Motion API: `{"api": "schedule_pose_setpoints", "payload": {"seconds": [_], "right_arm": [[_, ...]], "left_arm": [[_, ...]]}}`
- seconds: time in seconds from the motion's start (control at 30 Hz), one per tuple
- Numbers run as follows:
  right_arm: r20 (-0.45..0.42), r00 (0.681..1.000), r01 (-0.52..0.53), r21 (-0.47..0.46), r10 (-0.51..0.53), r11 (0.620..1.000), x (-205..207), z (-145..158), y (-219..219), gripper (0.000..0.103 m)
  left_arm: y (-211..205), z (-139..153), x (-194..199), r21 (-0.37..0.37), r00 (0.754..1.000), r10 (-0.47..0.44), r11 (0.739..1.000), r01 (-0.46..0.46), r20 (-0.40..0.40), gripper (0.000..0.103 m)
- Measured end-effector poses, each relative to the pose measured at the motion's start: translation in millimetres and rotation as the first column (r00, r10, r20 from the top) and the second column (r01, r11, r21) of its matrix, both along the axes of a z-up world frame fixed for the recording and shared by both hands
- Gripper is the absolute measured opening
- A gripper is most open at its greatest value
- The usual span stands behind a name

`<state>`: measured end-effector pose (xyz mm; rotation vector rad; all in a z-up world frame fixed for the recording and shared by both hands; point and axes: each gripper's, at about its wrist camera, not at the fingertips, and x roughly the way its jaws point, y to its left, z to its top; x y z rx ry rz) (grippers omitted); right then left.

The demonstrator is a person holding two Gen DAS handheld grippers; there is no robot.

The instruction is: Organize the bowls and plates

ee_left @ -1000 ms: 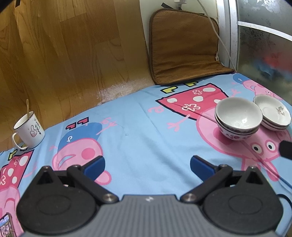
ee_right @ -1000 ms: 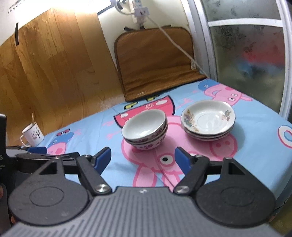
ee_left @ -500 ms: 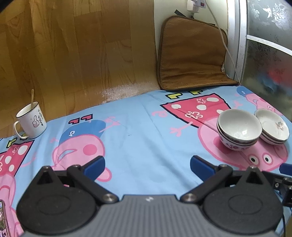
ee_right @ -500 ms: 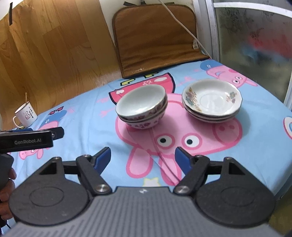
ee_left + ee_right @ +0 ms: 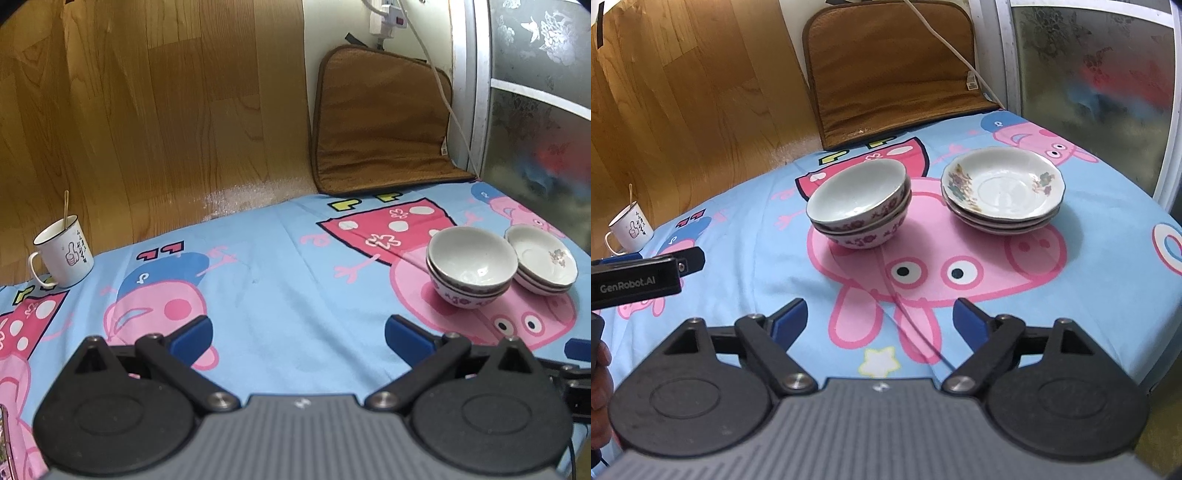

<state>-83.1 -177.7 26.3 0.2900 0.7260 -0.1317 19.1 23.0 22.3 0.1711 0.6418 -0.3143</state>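
A stack of white bowls with a floral rim (image 5: 860, 203) stands on the cartoon tablecloth, and a stack of white flowered plates (image 5: 1003, 190) stands just right of it. Both stacks also show at the right of the left wrist view, bowls (image 5: 471, 266) and plates (image 5: 541, 264). My right gripper (image 5: 879, 319) is open and empty, well short of the bowls. My left gripper (image 5: 297, 332) is open and empty over bare cloth, left of the bowls. The left gripper also shows at the left edge of the right wrist view (image 5: 639, 277).
A white mug with a stick in it (image 5: 62, 253) stands at the far left by the wooden wall. A brown cushion (image 5: 384, 125) leans on the back wall with a white cable over it. The table edge (image 5: 1167, 221) curves down at the right, by a frosted glass door.
Both grippers have pulled back and risen a little, so the bowls and plates look farther away. Both stay open. The stacks have not moved.
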Motion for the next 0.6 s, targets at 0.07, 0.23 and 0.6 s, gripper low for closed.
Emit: {"api": "schedule_pose_setpoints", "payload": {"seconds": [0.07, 0.23, 0.6], "right_arm": [[-0.003, 1.0, -0.001, -0.002, 0.001, 1.0, -0.6, 0.0, 1.1, 0.09], [-0.007, 1.0, 0.0, -0.013, 0.0, 1.0, -3.7, 0.8, 4.6, 0.095], [-0.011, 1.0, 0.001, -0.026, -0.001, 1.0, -8.3, 1.9, 6.4, 0.098]], "left_arm": [[0.6, 0.5, -0.9, -0.006, 1.0, -0.007, 1.0, 0.007, -0.004, 0.103], [2.8, 1.5, -3.5, -0.025, 0.999, -0.029, 0.999, 0.029, -0.034, 0.103], [7.0, 3.8, -9.2, -0.035, 0.998, -0.044, 0.998, 0.043, -0.043, 0.103]]}}
